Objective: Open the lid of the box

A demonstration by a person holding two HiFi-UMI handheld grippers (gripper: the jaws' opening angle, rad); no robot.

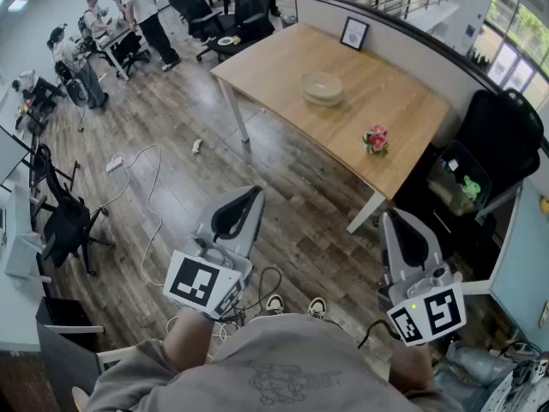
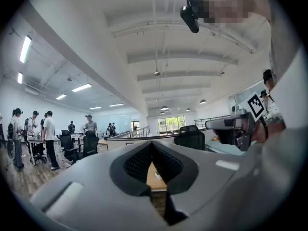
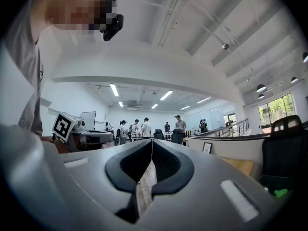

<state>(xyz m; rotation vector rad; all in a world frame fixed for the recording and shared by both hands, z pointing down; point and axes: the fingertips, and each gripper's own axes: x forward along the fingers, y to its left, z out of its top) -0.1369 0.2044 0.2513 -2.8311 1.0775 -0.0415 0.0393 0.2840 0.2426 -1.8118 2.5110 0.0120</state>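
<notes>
A pale, round, flat box with its lid on lies near the middle of the wooden table, far ahead of both grippers. My left gripper is held over the wood floor, well short of the table, with its jaws shut and nothing between them. My right gripper hangs near the table's front corner leg, also shut and empty. In the left gripper view the jaws meet at the tips. In the right gripper view the jaws meet too. Neither gripper view shows the box.
A small pot of pink flowers stands at the table's near right corner and a picture frame at its far edge. Black office chairs stand to the right. Cables trail on the floor. Several people stand at desks far left.
</notes>
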